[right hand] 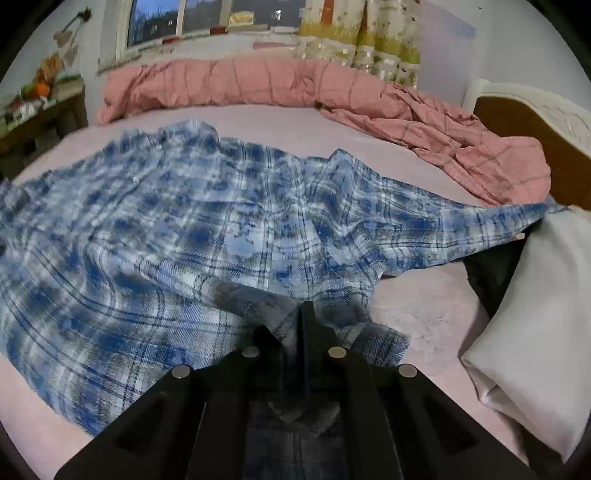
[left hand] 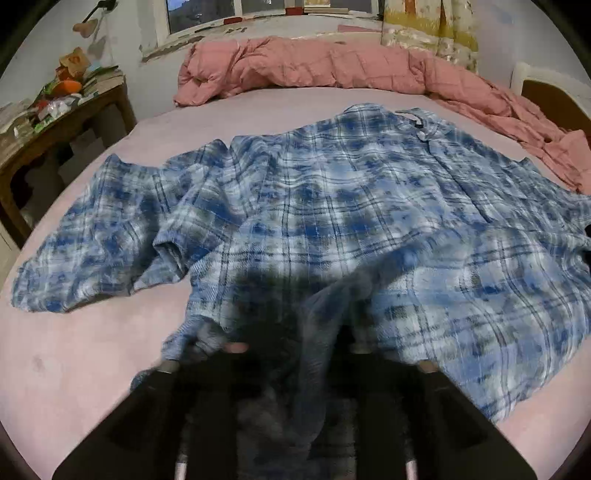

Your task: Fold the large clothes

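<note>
Far left, against the wall: a wooden side table [left hand: 55, 129] piled w/ clutter, incl. something orange; same table shows at the left edge of the right wrist view. Next over, the bed, pink sheet [left hand: 92, 339] bare along the near-left corner. The plaid shirt [left hand: 332, 206], blue/white, lies spread over most of the sheet, front up, collar twd the far side; one sleeve is flung out to the left and rumpled, the other runs off to the right. Left gripper [left hand: 295, 350] sits at the near hem, jaws apart; a fold of the hem is draped over and between the fingers, blurred, and the pads don't look pressed on it. Behind the shirt, a pink duvet [left hand: 314, 66] is bunched along the far edge under the window [right hand: 207, 22] and trails down the right side twd the headboard [right hand: 535, 114]. Right gripper [right hand: 304, 321] is at the near-right part of the shirt [right hand: 207, 229], jaws together, clamped on a bit of plaid cloth that bunches up around the tips. Right of that, bare sheet, then a white pillow [right hand: 535, 314] at the edge w/ sthg dark behind it, can't tell what. Flowered curtain [right hand: 373, 40] hangs right of the window.
</note>
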Action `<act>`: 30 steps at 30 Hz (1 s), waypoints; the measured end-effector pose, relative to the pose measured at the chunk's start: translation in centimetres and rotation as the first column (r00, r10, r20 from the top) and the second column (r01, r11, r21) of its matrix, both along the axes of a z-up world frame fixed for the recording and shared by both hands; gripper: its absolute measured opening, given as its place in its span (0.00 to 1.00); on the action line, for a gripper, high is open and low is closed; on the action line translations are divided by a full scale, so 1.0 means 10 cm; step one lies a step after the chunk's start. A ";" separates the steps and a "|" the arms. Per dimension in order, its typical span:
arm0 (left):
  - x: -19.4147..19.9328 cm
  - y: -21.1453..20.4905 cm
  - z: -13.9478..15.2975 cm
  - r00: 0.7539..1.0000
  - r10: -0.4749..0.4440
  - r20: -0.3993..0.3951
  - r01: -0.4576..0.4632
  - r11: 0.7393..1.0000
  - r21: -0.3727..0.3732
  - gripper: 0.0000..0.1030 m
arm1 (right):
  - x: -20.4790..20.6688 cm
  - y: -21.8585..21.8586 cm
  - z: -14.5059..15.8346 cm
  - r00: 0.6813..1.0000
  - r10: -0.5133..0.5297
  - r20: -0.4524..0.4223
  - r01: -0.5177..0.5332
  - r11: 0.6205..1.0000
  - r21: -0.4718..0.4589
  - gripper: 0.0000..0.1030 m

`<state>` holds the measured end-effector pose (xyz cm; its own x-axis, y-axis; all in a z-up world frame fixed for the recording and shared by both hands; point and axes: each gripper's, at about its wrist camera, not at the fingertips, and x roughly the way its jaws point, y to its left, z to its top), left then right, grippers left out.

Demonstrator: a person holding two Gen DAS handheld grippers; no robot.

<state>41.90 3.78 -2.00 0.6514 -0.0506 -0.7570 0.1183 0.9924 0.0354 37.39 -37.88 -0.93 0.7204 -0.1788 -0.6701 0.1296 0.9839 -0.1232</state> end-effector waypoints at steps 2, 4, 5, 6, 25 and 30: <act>0.01 0.10 0.01 0.999 0.047 0.013 -0.047 0.999 -0.022 0.76 | -0.05 -0.04 0.02 1.000 0.001 0.028 -0.002 0.999 0.034 0.12; -0.07 0.20 0.09 0.998 0.044 0.052 -0.040 0.996 -0.085 0.76 | -0.12 -0.06 0.02 0.999 -0.008 0.047 0.006 0.999 0.049 0.21; -0.12 0.24 0.14 0.996 0.044 0.078 -0.036 0.994 -0.102 0.77 | -0.16 -0.06 0.03 0.998 -0.009 0.055 0.006 0.999 0.049 0.26; -0.17 0.27 0.19 0.992 0.056 0.109 -0.044 0.993 -0.107 0.81 | -0.20 -0.05 0.05 0.997 -0.009 0.070 0.006 0.999 0.045 0.30; -0.43 0.53 0.37 0.959 0.128 0.254 -0.076 0.976 -0.203 0.97 | -0.47 -0.53 0.25 0.964 -0.177 0.200 0.139 0.971 0.193 0.68; -0.56 0.48 0.44 0.950 0.083 0.302 -0.014 0.974 -0.224 0.99 | -0.45 -0.56 0.21 0.967 -0.189 0.171 0.152 0.966 0.207 0.68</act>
